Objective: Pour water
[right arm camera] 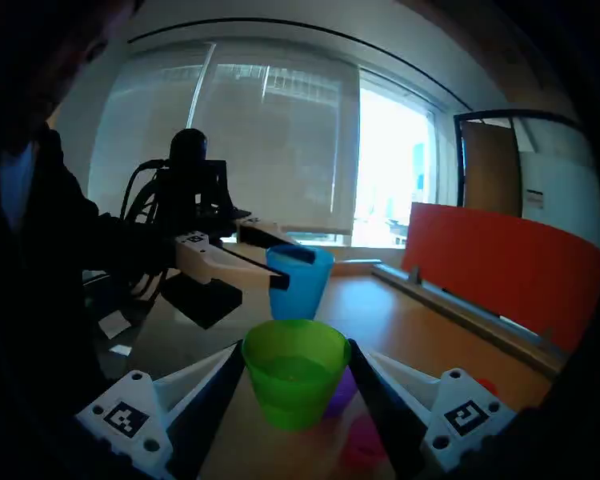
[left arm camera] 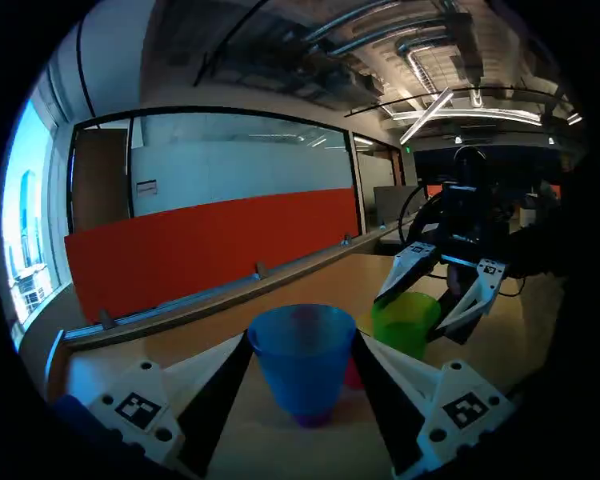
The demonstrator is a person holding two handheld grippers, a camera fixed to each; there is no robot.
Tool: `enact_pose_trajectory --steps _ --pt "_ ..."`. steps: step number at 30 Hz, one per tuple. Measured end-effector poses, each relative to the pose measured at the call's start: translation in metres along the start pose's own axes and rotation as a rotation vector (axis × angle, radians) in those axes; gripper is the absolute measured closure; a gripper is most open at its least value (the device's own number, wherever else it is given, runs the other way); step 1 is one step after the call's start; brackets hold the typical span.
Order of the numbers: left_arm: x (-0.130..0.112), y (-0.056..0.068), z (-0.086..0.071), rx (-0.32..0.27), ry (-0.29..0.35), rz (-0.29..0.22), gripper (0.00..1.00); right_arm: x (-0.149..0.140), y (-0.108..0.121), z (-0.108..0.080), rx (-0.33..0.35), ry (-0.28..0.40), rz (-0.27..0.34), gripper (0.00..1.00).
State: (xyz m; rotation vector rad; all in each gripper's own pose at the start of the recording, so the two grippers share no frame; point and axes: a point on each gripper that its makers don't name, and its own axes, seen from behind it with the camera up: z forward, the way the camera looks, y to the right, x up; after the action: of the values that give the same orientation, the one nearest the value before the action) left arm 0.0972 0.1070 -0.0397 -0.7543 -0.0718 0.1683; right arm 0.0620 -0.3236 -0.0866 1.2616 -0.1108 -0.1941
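Observation:
In the left gripper view, a blue plastic cup (left arm camera: 302,364) stands upright between my left gripper's (left arm camera: 302,340) white fingers, which are shut on its sides. Farther right, my right gripper (left arm camera: 409,315) holds a green cup (left arm camera: 404,322) above the wooden table (left arm camera: 340,280). In the right gripper view, the green cup (right arm camera: 294,376) is clamped upright in my right gripper (right arm camera: 294,348), and a liquid level seems to show inside. Beyond it, my left gripper (right arm camera: 298,269) carries the blue cup (right arm camera: 298,284), held by a person's dark-sleeved arm (right arm camera: 76,240).
A purple cup (right arm camera: 342,394) and a pink one (right arm camera: 364,444) lie on the table below the green cup. An orange partition (left arm camera: 212,240) with a metal rail runs along the table's far edge. Bright windows stand behind the person.

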Motion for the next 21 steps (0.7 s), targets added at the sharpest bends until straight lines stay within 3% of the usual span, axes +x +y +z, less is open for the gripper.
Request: enact_pose_trajectory --steps 21 --pt "-0.036 0.005 -0.007 -0.004 -0.063 -0.015 0.14 -0.02 0.0 -0.016 -0.013 -0.049 0.014 0.06"
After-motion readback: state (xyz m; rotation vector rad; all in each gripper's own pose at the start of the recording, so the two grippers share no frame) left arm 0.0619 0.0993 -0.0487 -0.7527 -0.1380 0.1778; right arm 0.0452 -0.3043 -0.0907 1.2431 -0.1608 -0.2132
